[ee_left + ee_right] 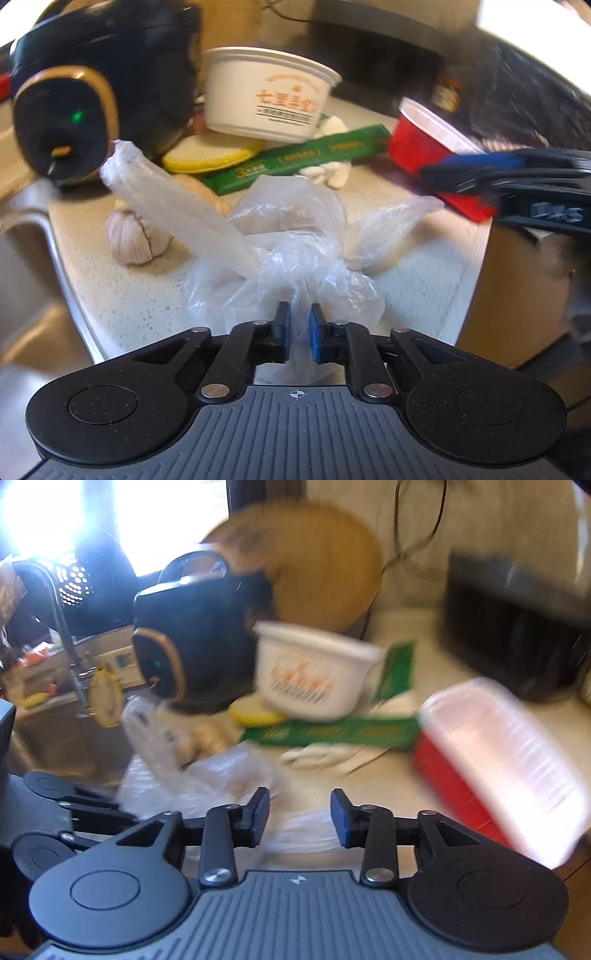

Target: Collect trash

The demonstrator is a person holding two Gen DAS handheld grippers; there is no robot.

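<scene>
**A:** What have your left jaws got?

**B:** My left gripper (298, 325) is pinched down on the knot of the plastic bag (295, 254). The blue pads stand narrow, with clear film bunched between them. The bag sits on the speckled counter (122, 295), straight ahead at twelve o'clock from that gripper, its loose ears fanning out to ten and two o'clock.

**A:** And the right?

**B:** My right gripper (299, 812) is parted about halfway and grips nothing. There is only counter and a bit of film showing through the gap. In the left view it comes in blurred at three o'clock.

**A:** What other rubbish is about?

**B:** From the bag, a white bowl (266, 92) with orange print stands at twelve o'clock, tilted on a yellow lid (210, 155). A long green box (295, 158) lies just in front of the bowl, with some white pieces (328, 173) beside it. A red tub (424, 144) with a clear lid leans at two o'clock. A garlic bulb (131, 236) is at nine o'clock, near the bag.

**A:** Anything else?

**B:** A black appliance (92, 88) with gold trim and a green light at ten o'clock. The right view is blurred, so finer detail I cannot tell.
</scene>
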